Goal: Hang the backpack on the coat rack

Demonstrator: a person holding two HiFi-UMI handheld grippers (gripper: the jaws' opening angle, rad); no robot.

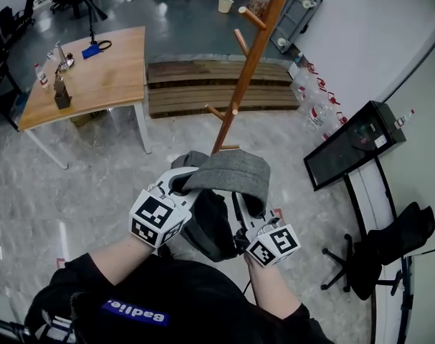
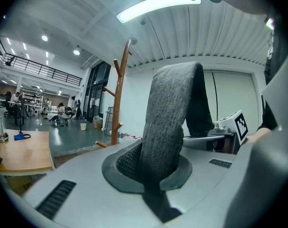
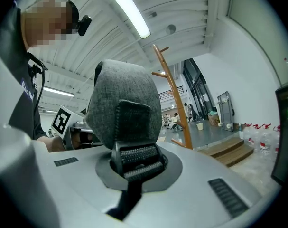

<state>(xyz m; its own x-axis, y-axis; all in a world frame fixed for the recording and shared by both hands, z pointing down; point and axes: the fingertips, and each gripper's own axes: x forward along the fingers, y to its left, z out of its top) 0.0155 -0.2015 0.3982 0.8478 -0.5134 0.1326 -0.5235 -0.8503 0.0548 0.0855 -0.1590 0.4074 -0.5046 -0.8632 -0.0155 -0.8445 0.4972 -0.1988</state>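
A grey padded backpack strap (image 1: 231, 172) arches between my two grippers, and the dark backpack body (image 1: 210, 226) hangs under them. My left gripper (image 1: 178, 183) is shut on one end of the strap (image 2: 170, 122). My right gripper (image 1: 246, 217) is shut on the other end, at a black buckle (image 3: 135, 156) below the grey padding (image 3: 125, 103). The wooden coat rack (image 1: 249, 63) stands straight ahead on the floor, its pegs bare. It also shows as the coat rack (image 2: 119, 94) in the left gripper view and as the coat rack (image 3: 172, 99) in the right gripper view.
A wooden table (image 1: 110, 77) with small items stands at the left. Low wooden steps (image 1: 217, 84) lie behind the rack. A black screen on a stand (image 1: 350, 145) and a chair draped in dark cloth (image 1: 389, 249) are at the right. Bottles (image 1: 319, 107) line the wall.
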